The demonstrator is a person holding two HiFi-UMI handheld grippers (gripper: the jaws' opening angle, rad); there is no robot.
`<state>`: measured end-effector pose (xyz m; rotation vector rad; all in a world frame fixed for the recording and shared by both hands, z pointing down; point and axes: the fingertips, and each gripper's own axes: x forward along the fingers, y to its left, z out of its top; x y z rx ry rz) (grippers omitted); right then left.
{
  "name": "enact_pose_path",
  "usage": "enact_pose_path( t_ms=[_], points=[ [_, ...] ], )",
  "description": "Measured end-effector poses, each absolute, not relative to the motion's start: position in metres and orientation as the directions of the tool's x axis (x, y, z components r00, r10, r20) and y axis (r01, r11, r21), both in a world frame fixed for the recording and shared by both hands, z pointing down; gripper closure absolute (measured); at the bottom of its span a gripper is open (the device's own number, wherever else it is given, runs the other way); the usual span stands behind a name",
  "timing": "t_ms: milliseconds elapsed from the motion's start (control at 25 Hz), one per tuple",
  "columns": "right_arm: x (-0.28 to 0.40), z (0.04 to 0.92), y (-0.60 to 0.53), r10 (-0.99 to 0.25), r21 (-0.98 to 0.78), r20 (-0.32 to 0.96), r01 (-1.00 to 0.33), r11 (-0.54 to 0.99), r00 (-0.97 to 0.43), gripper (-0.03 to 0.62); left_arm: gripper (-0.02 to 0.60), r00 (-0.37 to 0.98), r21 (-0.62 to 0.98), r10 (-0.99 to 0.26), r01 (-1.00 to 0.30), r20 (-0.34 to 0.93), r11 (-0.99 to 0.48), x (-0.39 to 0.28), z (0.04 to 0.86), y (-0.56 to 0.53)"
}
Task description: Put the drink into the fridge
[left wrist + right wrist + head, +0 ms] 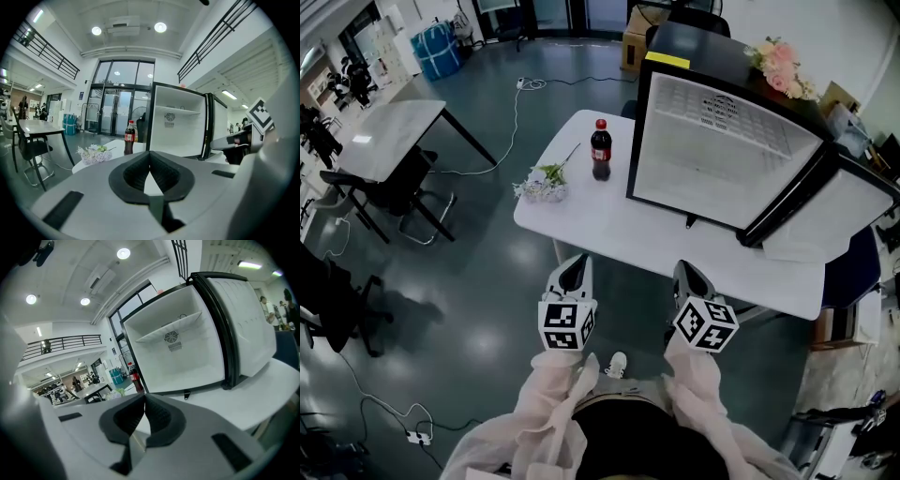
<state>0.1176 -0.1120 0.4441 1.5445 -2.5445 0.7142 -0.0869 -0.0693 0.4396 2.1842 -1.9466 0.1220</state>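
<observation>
Clearly nothing is in hand yet: the left tool (pixel 575 266) and the right tool (pixel 689 273) hover at the near edge of the tabletop (pixel 619 239), each with its jaws pressed together and empty. The cola bottle (pixel 600 149) stands upright on the far side, between the small bunch of flowers (pixel 541 186) and the left wall of the mini fridge (pixel 722 141), whose door (pixel 830 208) hangs open to the right.

The likeliest slip is reaching with jaws left closed, which would nudge the tall, narrow bottle over. A grip taken too high on the smooth plastic could let it swing or slide. Carrying it round, it may clip the fridge's front frame, and a wide approach could snag the flowers.
</observation>
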Motion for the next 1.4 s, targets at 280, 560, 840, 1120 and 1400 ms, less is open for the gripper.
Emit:
enact_pose_path(
  t_ms=[280, 560, 840, 1120, 1400],
  points=[
    [0.117, 0.447, -0.143, -0.811, -0.345, 0.304, -0.852, 0.395, -0.499, 0.582, 0.571, 0.11, 0.102, -0.974, -0.991, 0.196, -0.091, -0.084, 0.441, -0.095],
    [0.114, 0.458, -0.147, -0.792, -0.351, 0.317, -0.84, 0.413, -0.522, 0.582, 0.571, 0.088, 0.098, -0.973, -0.993, 0.214, -0.069, -0.083, 0.45, -0.094],
    [0.118, 0.466, -0.136, -0.786, -0.368, 0.329, -0.837, 0.405, -0.524, 0.582, 0.571, 0.073, 0.095, -0.969, -0.994, 0.238, -0.052, -0.083, 0.456, -0.081],
    [0.116, 0.471, -0.137, -0.782, -0.379, 0.337, -0.836, 0.397, -0.525, 0.582, 0.571, 0.062, 0.09, -0.964, -0.995, 0.259, -0.04, -0.087, 0.462, -0.076],
    [0.095, 0.473, -0.147, -0.761, -0.384, 0.343, -0.822, 0.421, -0.55, 0.582, 0.571, 0.035, 0.088, -0.965, -0.996, 0.259, -0.012, -0.104, 0.46, -0.082]
  ],
)
